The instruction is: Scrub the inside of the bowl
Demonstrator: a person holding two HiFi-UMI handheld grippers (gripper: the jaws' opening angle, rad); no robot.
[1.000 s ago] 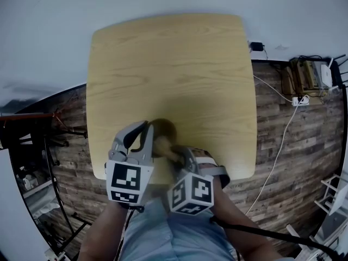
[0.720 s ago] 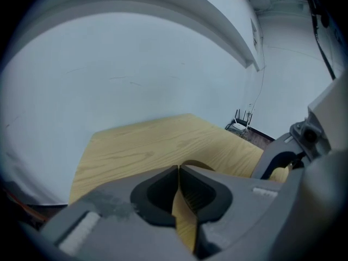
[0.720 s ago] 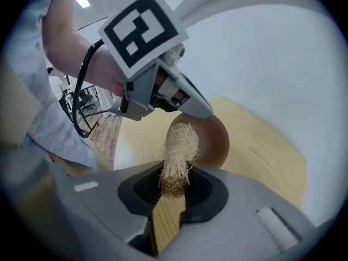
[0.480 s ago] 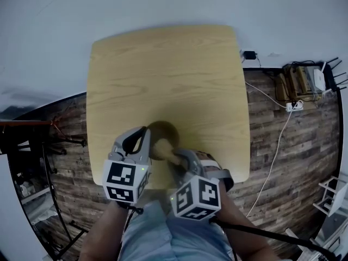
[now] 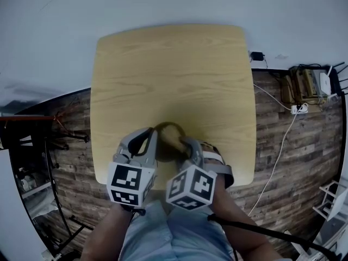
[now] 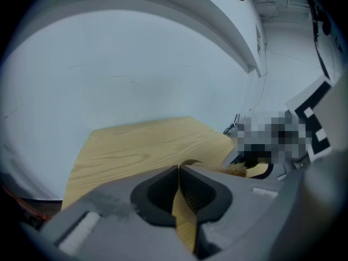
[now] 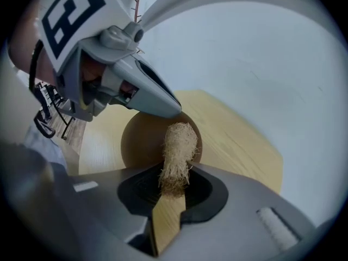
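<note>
While the right tool (image 7: 175,182) is clamping the lower end of a tan fibre brush (image 7: 178,143), the brush head is reaching over the right part of the brown bowl (image 7: 142,140). The bowl is sitting near the front edge of the surface (image 5: 174,69), just ahead of both tools. Opposite, the left tool (image 6: 178,170) is showing its jaws closed tip to tip right at the bowl's rim, though no view is revealing whether the thin wall is caught between them. The bowl is looking small, stiff and light, so it is probably going to skate or tip on the smooth wood under any sideways rubbing. The rim on the side away from the brush is looking like the best place to hold it. The fibres are looking soft and springy, likely bending rather than scratching, so gripping low on the bundle is probably giving the firmest push.
</note>
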